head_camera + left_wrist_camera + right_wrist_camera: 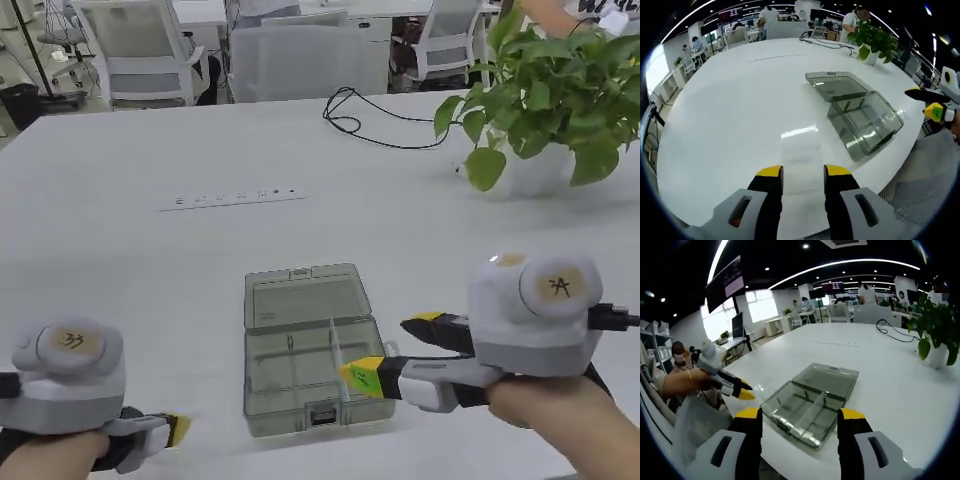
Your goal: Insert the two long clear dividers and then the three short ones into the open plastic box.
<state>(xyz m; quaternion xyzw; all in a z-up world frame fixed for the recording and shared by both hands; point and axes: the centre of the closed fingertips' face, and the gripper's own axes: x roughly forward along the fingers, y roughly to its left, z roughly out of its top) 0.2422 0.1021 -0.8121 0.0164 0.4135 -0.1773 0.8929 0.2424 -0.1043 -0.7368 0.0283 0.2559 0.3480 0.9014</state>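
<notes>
The white tabletop [150,260] is carrying the open box [290,412], which is lying just ahead of the right gripper [800,414] and well off to the side of the left gripper [802,172]. One long divider [815,410] is already standing in the box, along its length.

The dividers are probably going to handle as thin, light, clear plastic: stiff enough to keep shape, but slick and hard to see. A pinch at the middle of the top edge should let both ends drop into their slots.

The right hand [545,405] is holding its gripper low and level, fingers [852,415] spread wide and pinching nothing. The left fingers [771,172] are parted too, hovering over a faint clear strip [800,150] just ahead of them — possibly a divider, though I cannot tell.
</notes>
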